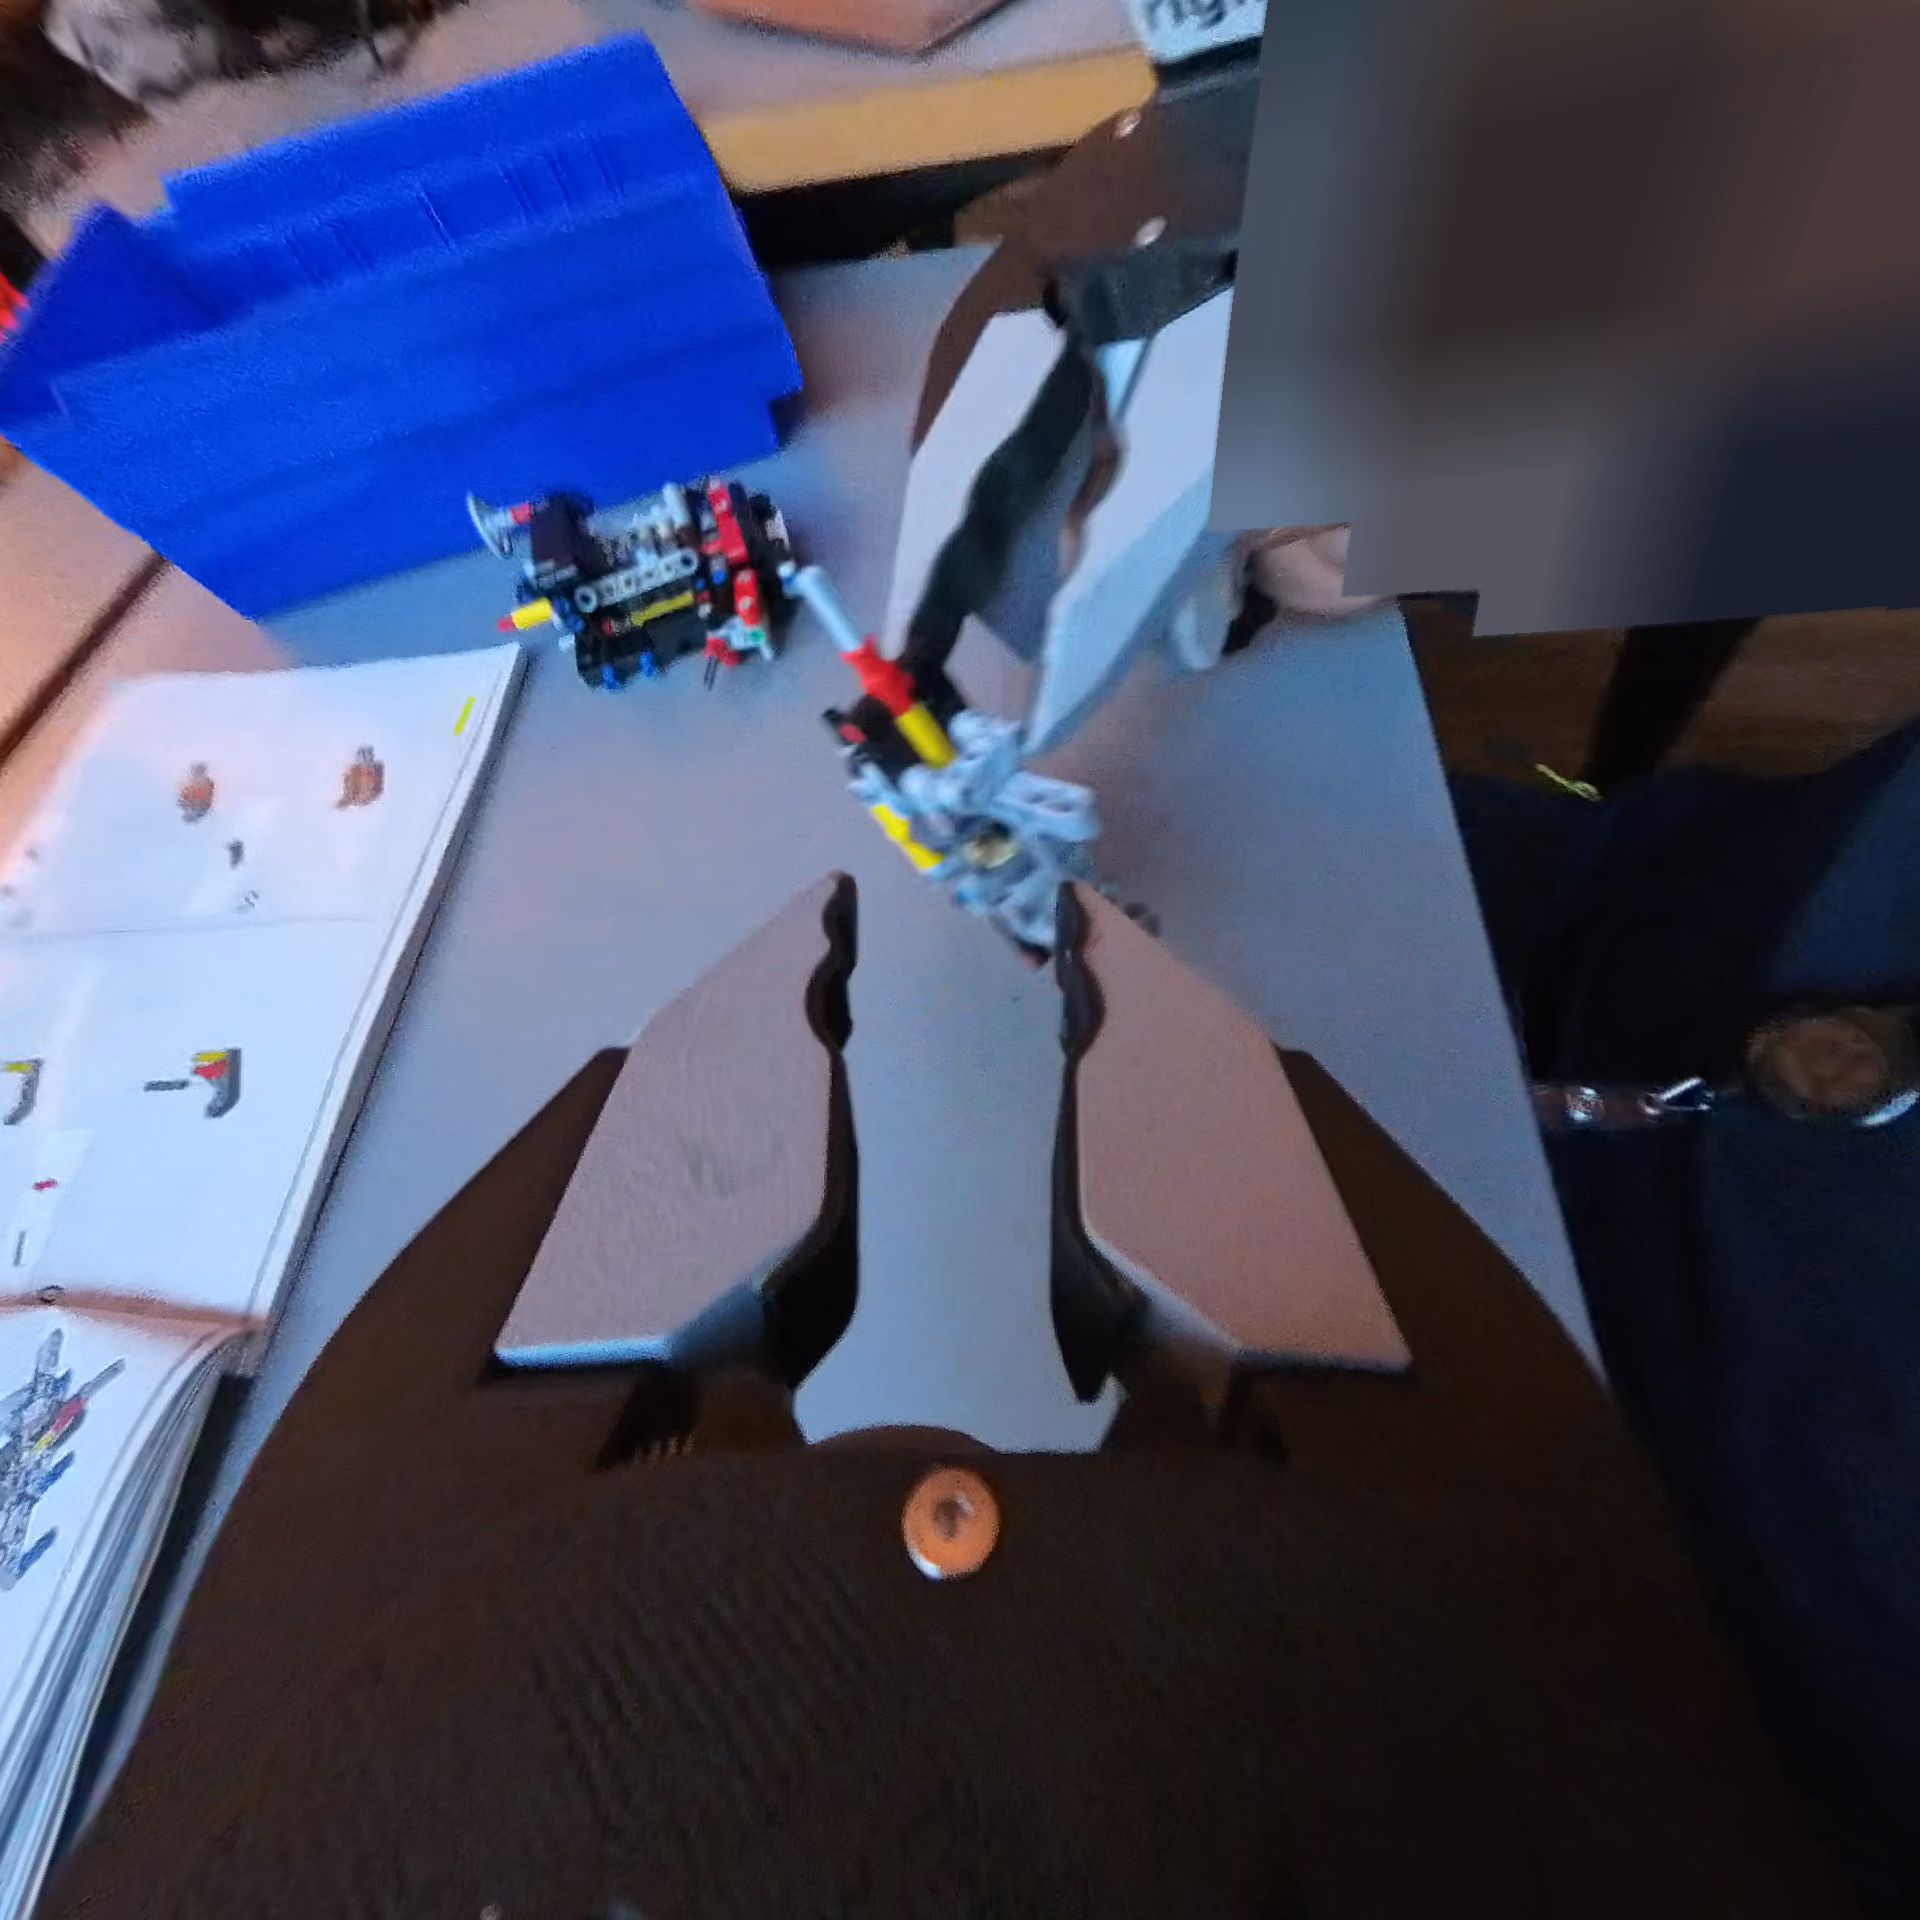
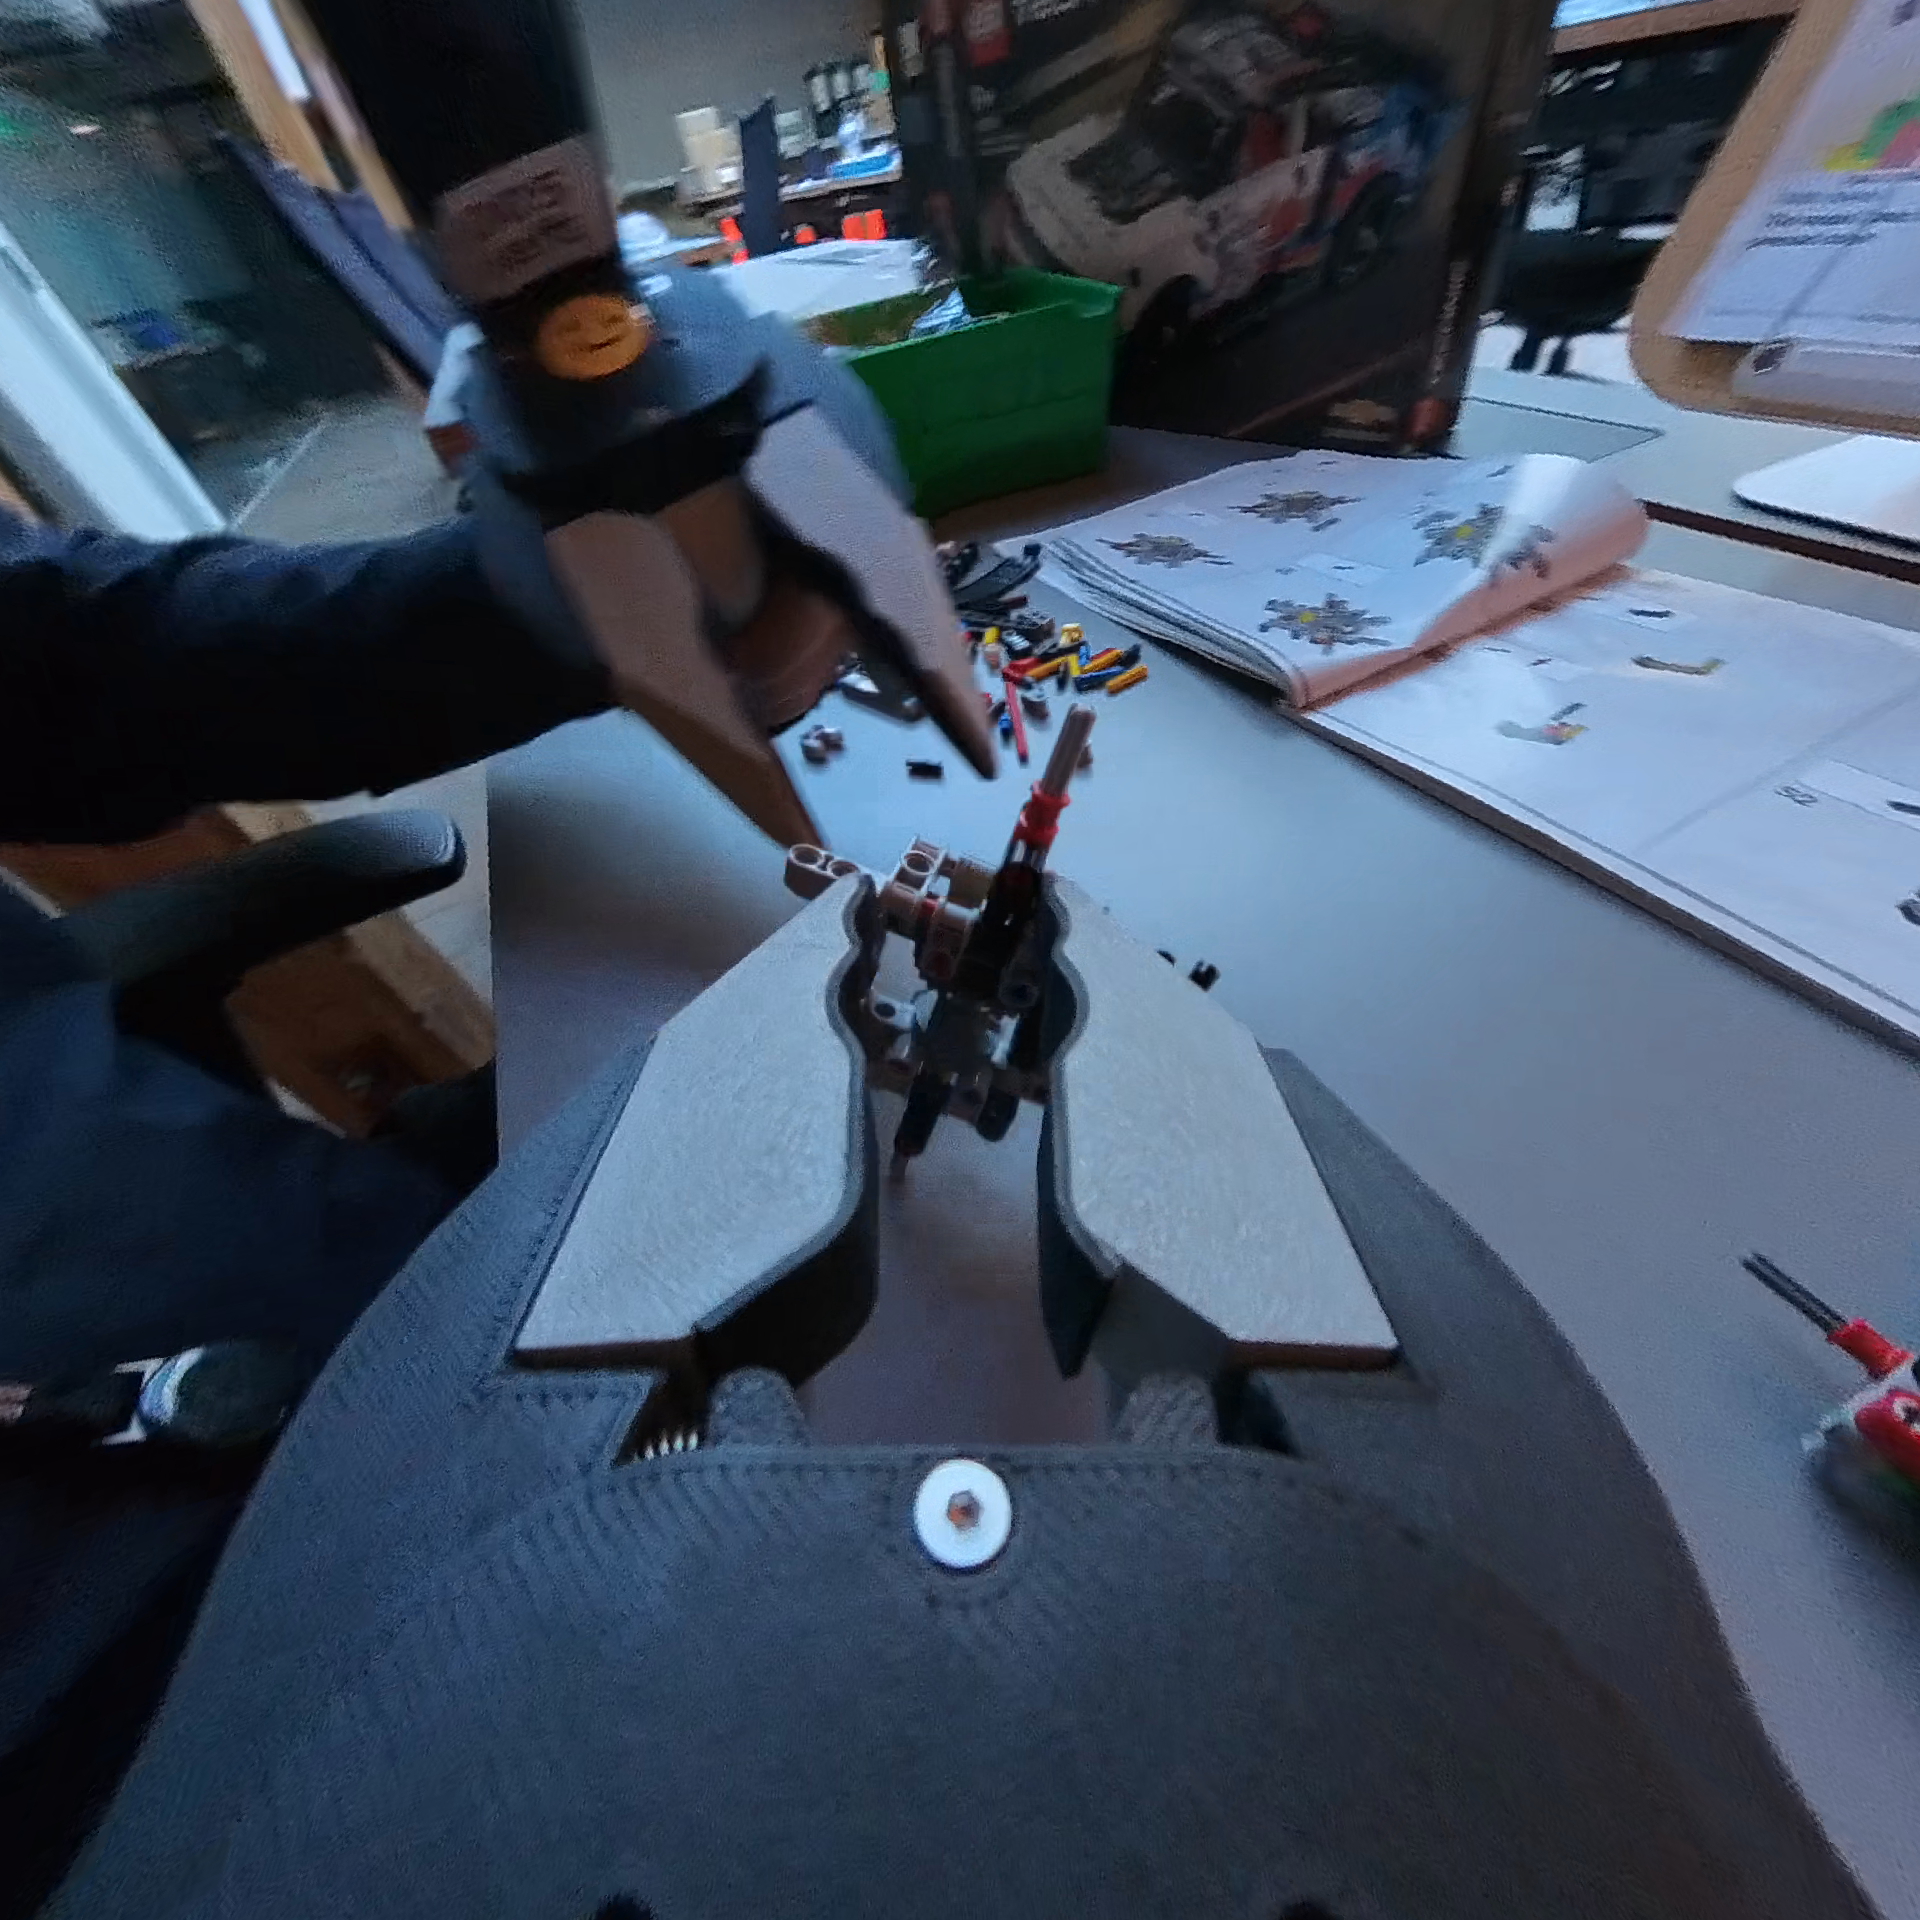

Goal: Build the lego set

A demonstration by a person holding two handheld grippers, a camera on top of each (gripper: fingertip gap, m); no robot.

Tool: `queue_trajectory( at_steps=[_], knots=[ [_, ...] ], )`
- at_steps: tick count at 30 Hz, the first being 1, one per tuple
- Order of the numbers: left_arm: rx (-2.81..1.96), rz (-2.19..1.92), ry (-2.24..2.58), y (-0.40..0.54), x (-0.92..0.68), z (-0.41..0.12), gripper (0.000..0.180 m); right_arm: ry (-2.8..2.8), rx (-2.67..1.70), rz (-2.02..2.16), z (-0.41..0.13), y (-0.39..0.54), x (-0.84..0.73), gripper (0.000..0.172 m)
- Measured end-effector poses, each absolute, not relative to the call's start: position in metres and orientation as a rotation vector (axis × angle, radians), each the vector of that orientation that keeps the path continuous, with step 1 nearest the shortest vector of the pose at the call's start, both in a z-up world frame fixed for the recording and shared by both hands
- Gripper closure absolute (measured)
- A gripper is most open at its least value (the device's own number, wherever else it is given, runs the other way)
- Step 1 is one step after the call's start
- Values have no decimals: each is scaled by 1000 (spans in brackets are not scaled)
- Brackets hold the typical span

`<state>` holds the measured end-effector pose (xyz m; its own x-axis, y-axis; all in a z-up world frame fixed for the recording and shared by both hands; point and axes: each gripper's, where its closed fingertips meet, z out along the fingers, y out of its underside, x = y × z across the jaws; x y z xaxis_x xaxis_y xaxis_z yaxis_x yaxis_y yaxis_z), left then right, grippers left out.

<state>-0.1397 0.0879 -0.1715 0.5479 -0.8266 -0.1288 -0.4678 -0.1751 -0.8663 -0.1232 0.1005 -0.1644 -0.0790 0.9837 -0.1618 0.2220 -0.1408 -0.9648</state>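
My right gripper [image 2: 956, 914] is shut on a small brick assembly [image 2: 961, 987] of grey, black and red parts, with an axle sticking up past the fingertips. It holds it above the grey table [image 2: 1403, 987]. In the left wrist view the same assembly [image 1: 966, 800] shows grey, yellow and red parts, pinched by the right gripper [image 1: 987, 717] that comes in from above. My left gripper [image 1: 956, 904] is open with nothing between its fingers. Its right fingertip [image 1: 1075, 925] is close beside the assembly's lower end. The left gripper also shows in the right wrist view [image 2: 899, 800], open, just beyond the assembly.
A larger black, red and yellow assembly [image 1: 644, 592] sits by a blue bin [image 1: 395, 332]. An open instruction booklet [image 1: 208, 935] lies on the left. Loose pieces [image 2: 1060, 655], a green bin [image 2: 987, 384], a dark box [image 2: 1247, 208] and a chair armrest [image 2: 260, 894] are nearby. My left and right fingertips are right by each other.
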Motion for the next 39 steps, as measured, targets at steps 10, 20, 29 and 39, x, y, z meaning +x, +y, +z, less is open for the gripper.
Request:
queue_trajectory(
  at_steps=[10, 20, 29, 39],
  knots=[
    [-1690, -1088, 1081, 100, -121, -177, 150, -1454, -1394, 1395, -166, 102, -123, 145],
    [-1614, -1244, 1124, 100, -114, -170, 153, -1498, -1326, 1455, -166, 97, -120, 145],
    [-1580, -1217, 1171, 95, -111, -172, 153, -1511, -1318, 1544, -168, 93, -116, 145],
    [-1624, -1120, 1174, 91, -106, -166, 153, -1529, -1410, 1551, -166, 89, -110, 146]
  ],
)
